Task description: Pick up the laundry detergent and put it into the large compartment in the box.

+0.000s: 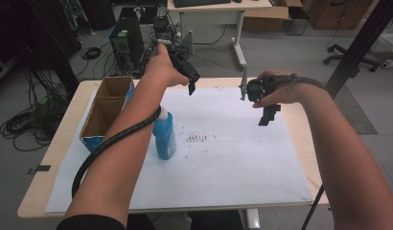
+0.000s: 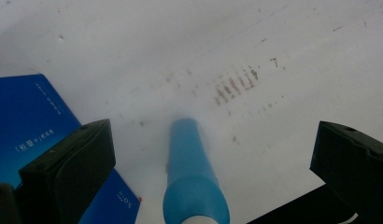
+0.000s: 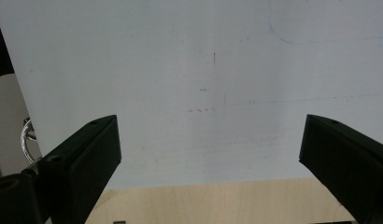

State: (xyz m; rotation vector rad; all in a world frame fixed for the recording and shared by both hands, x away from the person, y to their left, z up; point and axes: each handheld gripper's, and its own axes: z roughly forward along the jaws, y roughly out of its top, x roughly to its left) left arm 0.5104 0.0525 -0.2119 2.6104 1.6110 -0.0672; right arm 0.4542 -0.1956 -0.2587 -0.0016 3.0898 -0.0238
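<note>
Cylinder-shaped blue plastic bottle (image 1: pixel 164 134) stands on smudged white paper sheet (image 1: pixel 233 158).

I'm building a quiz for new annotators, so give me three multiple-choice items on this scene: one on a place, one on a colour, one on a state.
1. Where does the bottle stand?
A. inside the cardboard box
B. on the white sheet beside the box
C. on the floor

2. What colour is the bottle?
A. red
B. green
C. blue

3. How are the left gripper's jaws?
A. apart, holding nothing
B. shut on the bottle
C. shut on the box

Key: 1 B, it stands upright on the white sheet, right of the cardboard box. 2 C, blue in the high and left gripper views. 3 A, the jaws stand wide with the bottle below them.
</note>
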